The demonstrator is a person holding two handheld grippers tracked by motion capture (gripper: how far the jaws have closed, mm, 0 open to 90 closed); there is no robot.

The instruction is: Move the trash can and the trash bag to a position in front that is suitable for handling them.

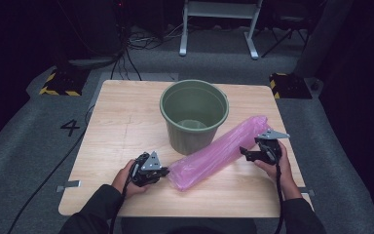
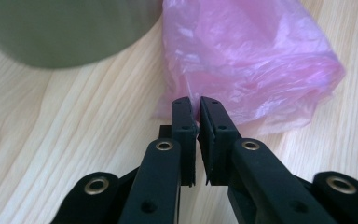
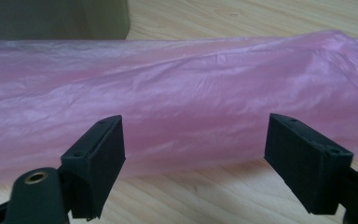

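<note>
A person seated at the near edge of a wooden tabletop [image 1: 121,126] is working a pair of hand-held tongs on a long roll of pink plastic bag [image 1: 219,148]. The left tongs [image 1: 161,171] are pinching shut on a thin fold of film at the roll's near end, the jaws standing almost together with pink plastic caught between them. The right tongs [image 1: 244,153] are sitting just beside the roll's far half, jaws spread wide and facing its flank without pressing on it. The bag is lying diagonally across the tabletop, its near end by the left hand and its far end rising toward the right rear, its middle running just beside the green plastic bucket [image 1: 194,116], which is standing upright behind it.

The risk from here appears to lie in that slight left-hand grip: holding only a sliver of slippery film, it could be slipping free or tearing the plastic once pulled. A lift from one end could also be dragging the roll against the bucket and nudging it, while the open right tongs may be closing on loose film rather than the bag's bulk.
</note>
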